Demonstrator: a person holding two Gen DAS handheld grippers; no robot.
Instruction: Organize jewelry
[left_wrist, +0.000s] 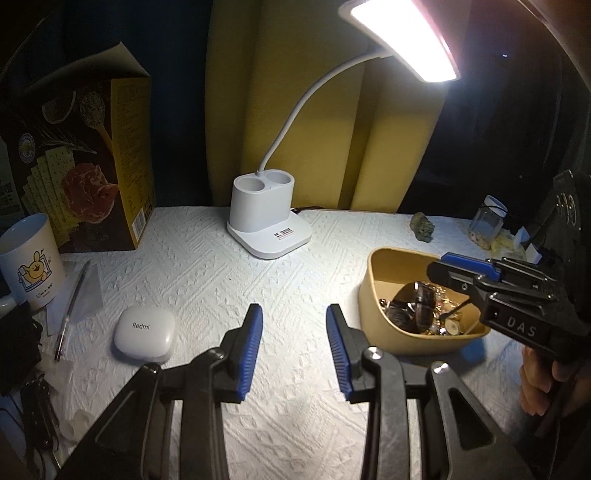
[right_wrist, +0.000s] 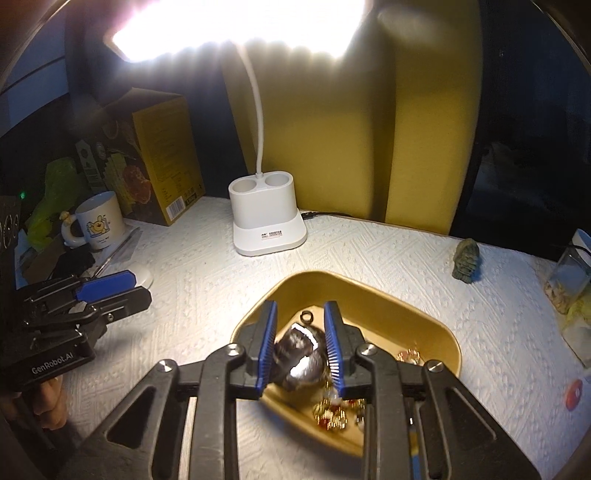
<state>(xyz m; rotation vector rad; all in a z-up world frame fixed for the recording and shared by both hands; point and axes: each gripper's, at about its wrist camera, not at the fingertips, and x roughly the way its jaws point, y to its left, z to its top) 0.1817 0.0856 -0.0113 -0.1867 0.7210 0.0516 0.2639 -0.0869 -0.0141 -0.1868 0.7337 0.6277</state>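
Near the worktop's right edge, jewelry (right_wrist: 332, 413) all sat in the tray (right_wrist: 436, 328).
Right gripper (right_wrist: 300, 345) straddled a dark piece (right_wrist: 301, 354), apart; left gripper (left_wrist: 294, 345) apart, empty.

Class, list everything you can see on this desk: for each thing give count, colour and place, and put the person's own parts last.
Tray: one, tan, desk right, holding jewelry.
Jewelry: many pieces, gold and red, in tray.
Dark shiny object: one, in tray, between right gripper's fingers.
Lamp: one, white, lit, back centre.
Earbud case: one, white, left front.
Mug: one, white, far left.
Box: one, black-yellow, back left.
Pen: one, beside mug.
Jar: one, clear, back right.
Figurine: one, grey-green, back right.
Left gripper: open, over desk.
Right gripper: open, in tray.
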